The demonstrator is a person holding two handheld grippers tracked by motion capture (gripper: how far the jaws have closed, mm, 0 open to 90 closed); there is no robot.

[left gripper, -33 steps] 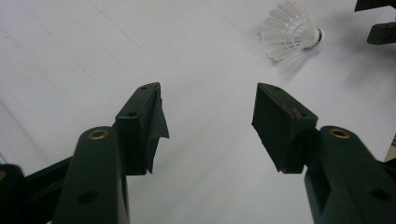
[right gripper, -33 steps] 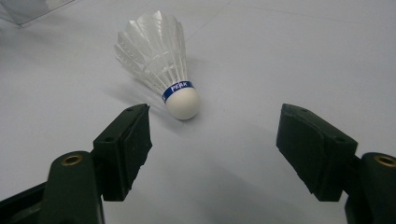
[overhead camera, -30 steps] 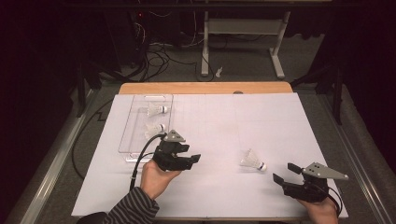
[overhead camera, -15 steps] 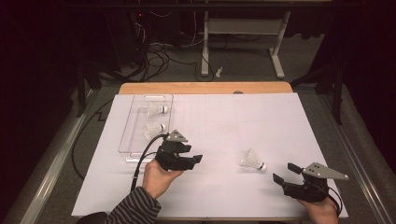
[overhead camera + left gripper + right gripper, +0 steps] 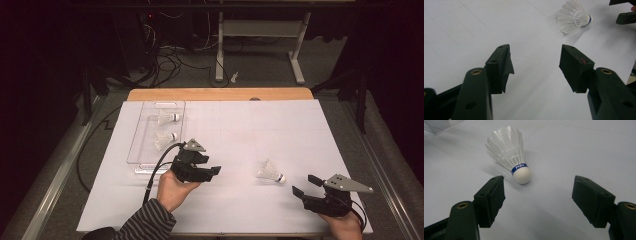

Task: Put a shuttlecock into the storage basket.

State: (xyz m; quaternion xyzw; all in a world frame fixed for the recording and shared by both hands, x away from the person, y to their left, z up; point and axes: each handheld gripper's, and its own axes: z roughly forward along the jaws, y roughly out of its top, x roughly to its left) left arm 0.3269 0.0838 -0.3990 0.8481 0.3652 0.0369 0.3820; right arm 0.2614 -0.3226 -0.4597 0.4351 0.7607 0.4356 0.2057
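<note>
Shuttlecock, white-feathered with a blue band and round cork, lies before the right gripper's wide, empty fingers

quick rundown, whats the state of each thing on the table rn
loose shuttlecock: lying on its side on the white sheet, untouched
left claw: open, empty
right claw: open, empty, facing the loose shuttlecock
clear tray: holds two shuttlecocks, both on their sides
</note>
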